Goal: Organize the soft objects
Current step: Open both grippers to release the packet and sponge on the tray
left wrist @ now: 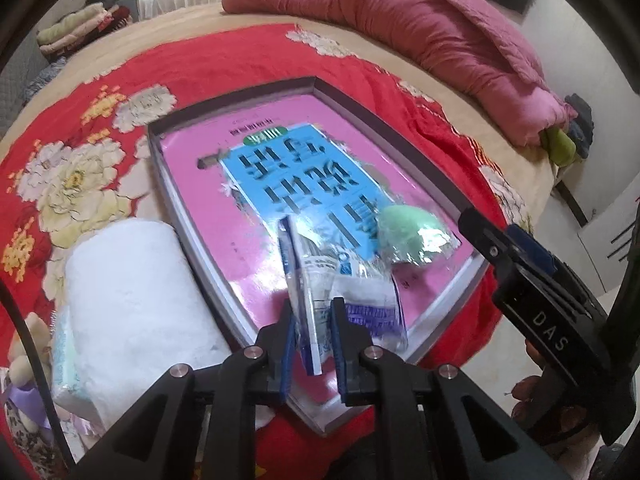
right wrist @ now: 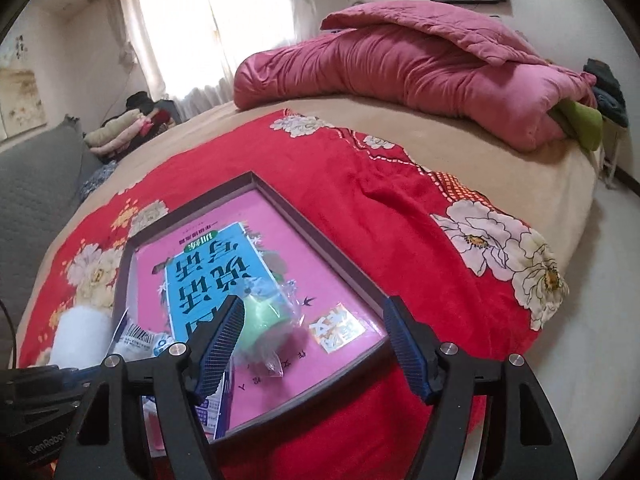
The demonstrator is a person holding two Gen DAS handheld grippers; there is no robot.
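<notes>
A shallow dark-rimmed box (left wrist: pixel 400 128) (right wrist: pixel 320 232) lies on the red floral blanket and holds a pink book with a blue panel. My left gripper (left wrist: pixel 314 340) is over the box's near edge, its pads against a white and blue plastic packet (left wrist: pixel 320 292) (right wrist: pixel 136 340) that stands on edge between them. A green sponge in clear wrap (left wrist: pixel 408 236) (right wrist: pixel 260 324) lies on the book. My right gripper (right wrist: pixel 314 344) hangs above it with jaws wide apart and nothing held; the sponge is beside the left fingertip (right wrist: pixel 224 332). Its body shows at the right of the left wrist view.
A white fluffy roll (left wrist: pixel 132 300) (right wrist: pixel 80 328) lies left of the box, with a tissue pack (left wrist: pixel 64 352) and a plush toy (left wrist: pixel 24 360) beside it. A pink quilt (left wrist: pixel 400 20) (right wrist: pixel 400 68) is bunched at the bed's far side. Folded clothes (right wrist: pixel 120 132) sit beyond.
</notes>
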